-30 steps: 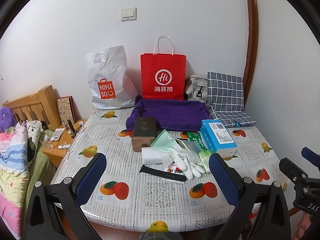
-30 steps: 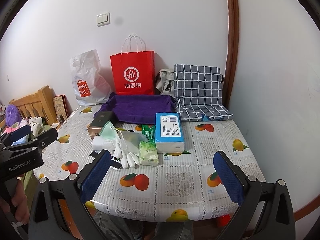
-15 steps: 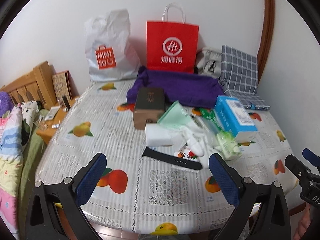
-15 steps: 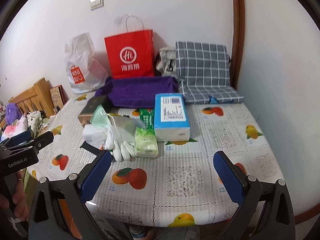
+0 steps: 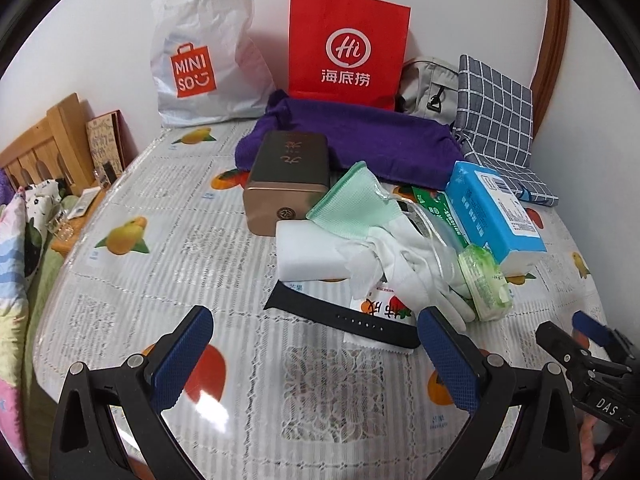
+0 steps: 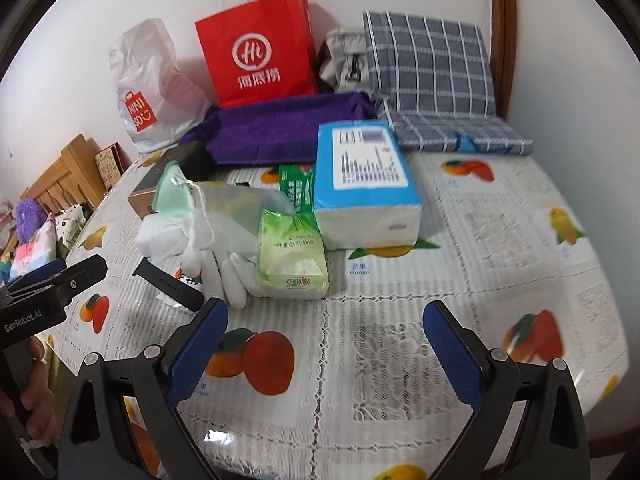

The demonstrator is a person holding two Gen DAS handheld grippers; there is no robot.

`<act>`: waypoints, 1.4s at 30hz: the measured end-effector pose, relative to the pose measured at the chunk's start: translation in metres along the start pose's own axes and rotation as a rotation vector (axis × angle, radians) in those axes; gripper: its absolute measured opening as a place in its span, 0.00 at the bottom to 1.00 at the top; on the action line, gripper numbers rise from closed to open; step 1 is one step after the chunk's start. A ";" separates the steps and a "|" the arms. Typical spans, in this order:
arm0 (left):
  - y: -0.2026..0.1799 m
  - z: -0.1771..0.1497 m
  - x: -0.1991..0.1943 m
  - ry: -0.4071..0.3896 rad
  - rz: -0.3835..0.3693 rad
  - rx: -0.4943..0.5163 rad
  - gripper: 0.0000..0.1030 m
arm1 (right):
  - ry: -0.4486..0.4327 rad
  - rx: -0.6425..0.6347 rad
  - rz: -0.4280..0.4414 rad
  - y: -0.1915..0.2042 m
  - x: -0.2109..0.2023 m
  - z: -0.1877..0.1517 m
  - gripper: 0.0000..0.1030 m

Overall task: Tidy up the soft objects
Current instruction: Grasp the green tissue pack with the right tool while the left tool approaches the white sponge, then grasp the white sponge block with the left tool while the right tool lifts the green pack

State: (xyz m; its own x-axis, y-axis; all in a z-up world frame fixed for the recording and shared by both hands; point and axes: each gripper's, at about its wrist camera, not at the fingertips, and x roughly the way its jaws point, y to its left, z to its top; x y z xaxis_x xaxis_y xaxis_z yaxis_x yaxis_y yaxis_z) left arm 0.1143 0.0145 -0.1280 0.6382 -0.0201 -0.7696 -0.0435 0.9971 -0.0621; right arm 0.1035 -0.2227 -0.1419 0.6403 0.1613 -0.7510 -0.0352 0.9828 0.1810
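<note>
Both grippers hover over the near edge of a table point(image 5: 168, 264) covered with a fruit-printed cloth. The left gripper point(image 5: 314, 350) has its 2 blue-padded fingers spread wide and holds nothing; the right gripper point(image 6: 325, 346) is likewise wide apart and empty.

Just beyond the left gripper lies a black watch strap point(image 5: 340, 322), its right end resting on a small snack sachet point(image 5: 380, 312). Behind it, a heap of soft things sits in the middle of the table: white gloves point(image 6: 226, 266) with fingers pointing toward the near edge, a green tissue pack point(image 6: 292, 258) touching them on the right, a white foam block point(image 5: 312, 250) on the left, and a pale green cloth point(image 5: 352, 206) draped on top. A blue tissue pack point(image 6: 366, 184) lies just right of the heap, with a green packet point(image 6: 296, 190) wedged between it and the pile. A bronze box point(image 5: 286, 184) stands left of the green cloth.

Farther back, a folded purple towel point(image 5: 360, 144) lies across the table, and a grey checked cushion point(image 6: 432, 76) leans at the far right. Against the wall stand a red paper bag point(image 5: 348, 48), a white plastic bag point(image 5: 200, 56) to its left, and a grey pouch point(image 5: 428, 88) between the red bag and the cushion.
</note>
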 end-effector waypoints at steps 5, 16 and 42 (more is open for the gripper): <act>0.005 0.005 0.013 0.015 -0.017 -0.016 1.00 | 0.025 0.068 0.062 -0.014 0.021 0.004 0.95; 0.022 0.014 0.033 0.031 -0.019 -0.039 1.00 | 0.061 0.090 0.204 0.000 0.060 0.017 0.86; 0.027 0.026 0.103 0.020 -0.082 0.227 0.94 | 0.086 -0.114 0.054 -0.024 0.029 -0.005 0.50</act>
State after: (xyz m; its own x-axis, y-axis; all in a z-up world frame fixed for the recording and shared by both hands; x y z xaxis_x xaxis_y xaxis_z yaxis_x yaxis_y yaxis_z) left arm 0.1986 0.0408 -0.1925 0.6168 -0.1009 -0.7806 0.1832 0.9829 0.0177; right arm 0.1190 -0.2409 -0.1713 0.5667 0.2167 -0.7949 -0.1578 0.9755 0.1534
